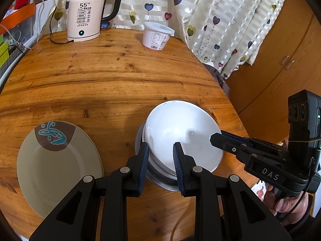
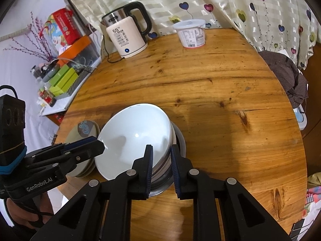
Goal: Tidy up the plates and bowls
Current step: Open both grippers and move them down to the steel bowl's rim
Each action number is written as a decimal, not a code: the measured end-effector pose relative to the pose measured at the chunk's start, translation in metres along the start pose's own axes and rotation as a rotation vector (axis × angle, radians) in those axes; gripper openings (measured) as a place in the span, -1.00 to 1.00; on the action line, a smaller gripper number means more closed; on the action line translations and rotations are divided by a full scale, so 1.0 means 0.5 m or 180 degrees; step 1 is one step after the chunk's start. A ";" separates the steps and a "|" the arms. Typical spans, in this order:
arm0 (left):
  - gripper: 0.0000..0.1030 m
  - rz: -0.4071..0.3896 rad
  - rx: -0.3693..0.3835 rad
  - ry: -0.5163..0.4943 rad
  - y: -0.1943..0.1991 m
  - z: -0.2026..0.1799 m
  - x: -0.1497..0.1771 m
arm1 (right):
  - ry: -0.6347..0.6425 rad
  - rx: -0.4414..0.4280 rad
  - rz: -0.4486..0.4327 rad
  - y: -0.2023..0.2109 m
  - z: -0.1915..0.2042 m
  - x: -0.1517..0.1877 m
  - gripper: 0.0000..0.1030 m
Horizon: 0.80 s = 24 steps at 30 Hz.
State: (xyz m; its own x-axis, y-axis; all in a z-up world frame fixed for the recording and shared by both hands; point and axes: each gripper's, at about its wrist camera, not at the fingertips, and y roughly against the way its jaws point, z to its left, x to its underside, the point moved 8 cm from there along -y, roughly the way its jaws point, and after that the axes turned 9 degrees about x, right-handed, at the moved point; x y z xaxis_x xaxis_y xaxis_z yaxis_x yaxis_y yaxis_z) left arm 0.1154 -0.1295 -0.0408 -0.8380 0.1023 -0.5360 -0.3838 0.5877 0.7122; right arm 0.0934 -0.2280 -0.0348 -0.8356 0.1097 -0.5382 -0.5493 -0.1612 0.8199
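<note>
A stack of white bowls (image 1: 180,128) sits nested in a steel bowl (image 1: 160,182) near the table's front edge. My left gripper (image 1: 161,156) straddles the stack's near-left rim, one finger inside and one outside. My right gripper (image 2: 160,160) straddles the stack's right rim (image 2: 170,140) the same way. Both pairs of pads lie close against the rim. A beige plate (image 1: 58,166) with a brown and blue mark lies flat to the left; it also shows in the right wrist view (image 2: 84,130).
A round wooden table (image 1: 112,76) carries an electric kettle (image 1: 88,12) with its cord at the back left and a white lidded tub (image 1: 157,36) at the back. A heart-print curtain hangs behind. A wooden cabinet (image 1: 280,64) stands to the right.
</note>
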 end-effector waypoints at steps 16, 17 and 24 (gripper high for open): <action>-0.49 -0.0184 -0.0011 -0.0008 0.019 0.011 -0.009 | 0.0004 -0.0152 -0.0145 0.031 -0.008 -0.015 -0.42; -0.49 -0.0204 -0.0017 -0.0014 0.021 0.012 -0.008 | 0.0013 -0.0157 -0.0165 0.034 -0.010 -0.014 -0.40; -0.49 -0.0325 -0.0057 -0.0083 0.035 0.019 0.000 | 0.0022 -0.0198 -0.0343 0.052 -0.024 -0.014 -0.15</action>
State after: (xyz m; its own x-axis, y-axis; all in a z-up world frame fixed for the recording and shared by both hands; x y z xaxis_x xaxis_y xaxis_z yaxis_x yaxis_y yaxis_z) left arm 0.1123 -0.1117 -0.0325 -0.7839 0.0636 -0.6176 -0.4737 0.5817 0.6612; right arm 0.0849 -0.2446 -0.0121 -0.7716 0.1231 -0.6241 -0.6349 -0.2095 0.7437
